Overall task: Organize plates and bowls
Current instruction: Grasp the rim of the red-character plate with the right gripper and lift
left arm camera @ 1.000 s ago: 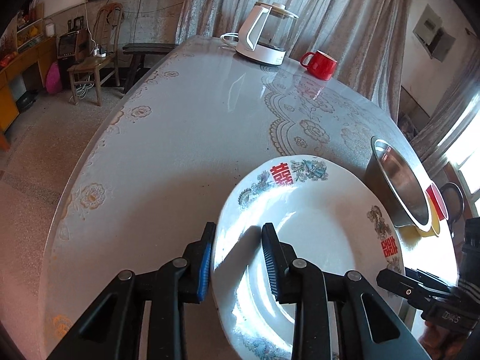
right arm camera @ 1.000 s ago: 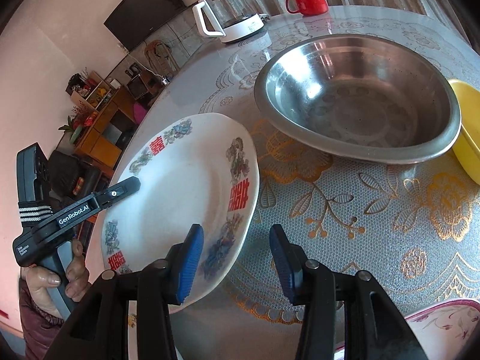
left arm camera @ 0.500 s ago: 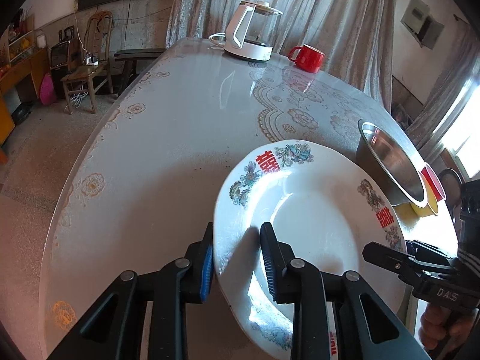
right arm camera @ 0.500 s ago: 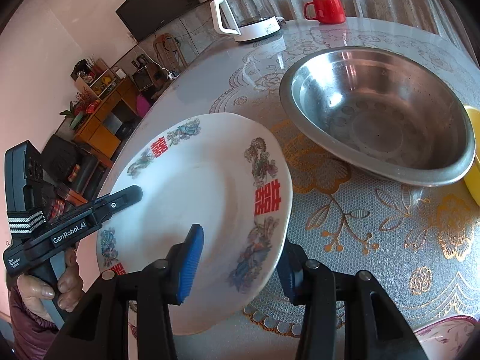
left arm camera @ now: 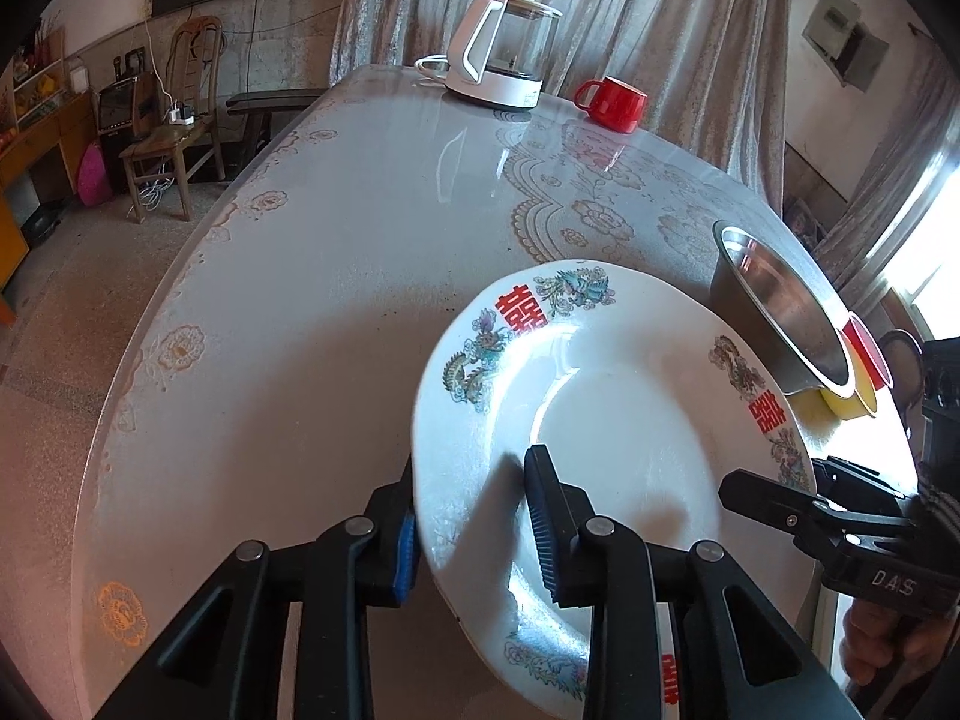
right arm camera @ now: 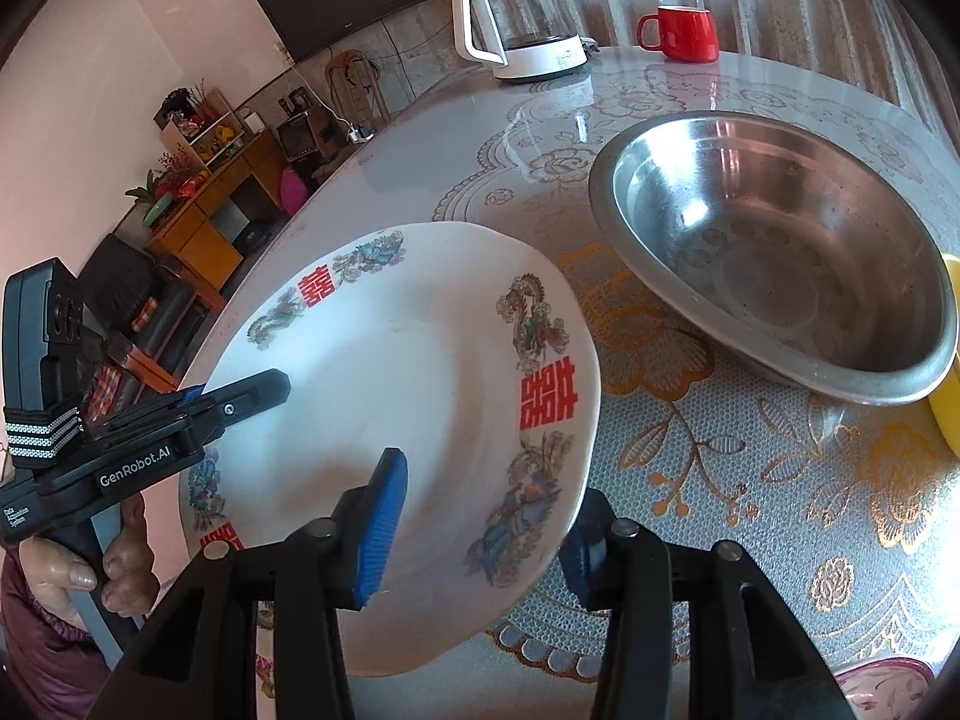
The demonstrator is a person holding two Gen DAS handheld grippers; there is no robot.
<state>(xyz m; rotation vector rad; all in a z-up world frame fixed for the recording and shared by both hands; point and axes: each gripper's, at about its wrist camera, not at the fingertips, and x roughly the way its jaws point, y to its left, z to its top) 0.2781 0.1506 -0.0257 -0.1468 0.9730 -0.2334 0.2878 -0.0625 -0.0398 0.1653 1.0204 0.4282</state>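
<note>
Plate (left arm camera: 624, 420) now sits raised and tilted above the worktop (left arm camera: 312, 312), clamped at its near rim in my left claw (left arm camera: 474, 534); my right claw (right arm camera: 480, 516), apart, has moved in to straddle the opposite rim, beside the steel bowl (right arm camera: 774, 246).

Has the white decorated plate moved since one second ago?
Yes. In the right wrist view the white decorated plate has risen and now straddles the right hand-held gripper, its rim nearer the steel bowl.
</note>
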